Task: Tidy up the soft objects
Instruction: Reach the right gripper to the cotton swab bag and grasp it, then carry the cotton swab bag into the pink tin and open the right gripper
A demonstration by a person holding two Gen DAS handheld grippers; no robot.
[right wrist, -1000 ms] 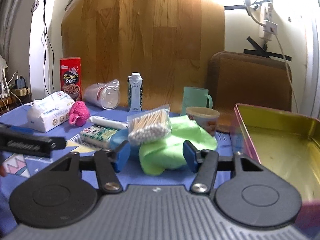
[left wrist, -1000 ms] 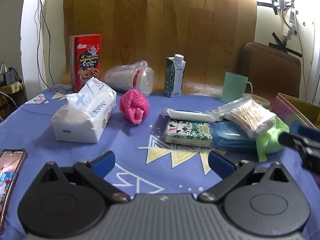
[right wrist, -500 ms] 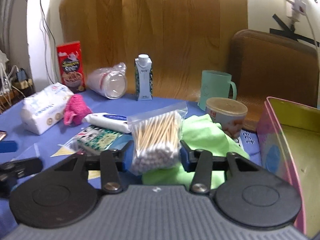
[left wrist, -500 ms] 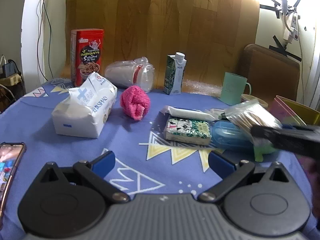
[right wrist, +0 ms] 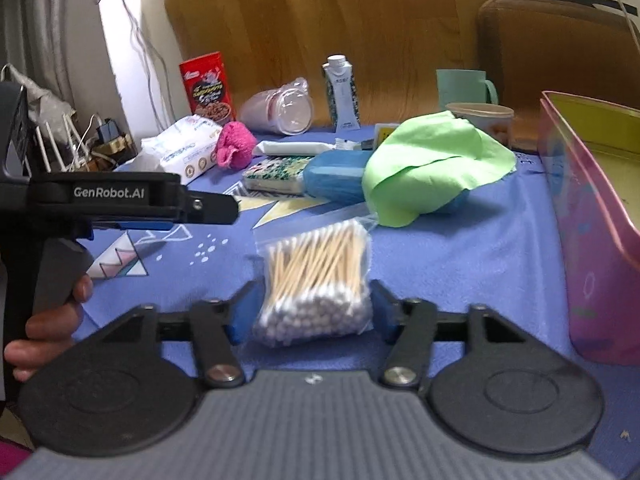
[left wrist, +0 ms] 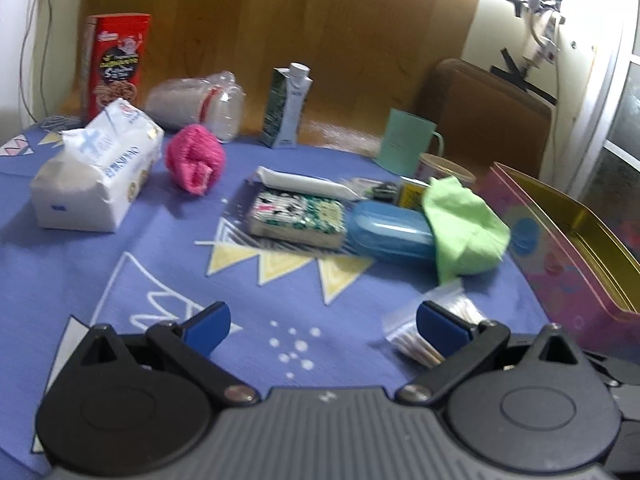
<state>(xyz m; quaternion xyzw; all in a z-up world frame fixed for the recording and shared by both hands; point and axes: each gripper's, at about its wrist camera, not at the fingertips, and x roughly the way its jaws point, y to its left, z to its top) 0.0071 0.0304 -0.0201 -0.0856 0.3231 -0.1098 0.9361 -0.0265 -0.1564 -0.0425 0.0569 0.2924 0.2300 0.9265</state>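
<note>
Blue-padded right tool (right wrist: 310,314) — opening, tilted down

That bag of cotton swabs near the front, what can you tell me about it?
The bag of cotton swabs is a clear, crinkly plastic pouch packed with wooden-stemmed swabs, white tips bunched toward the camera. It lies flat on the blue tablecloth, in front of the green cloth and apart from it. The right gripper is opening: its blue pads flank the bag with small gaps, so nothing seems to press on it now.
</note>
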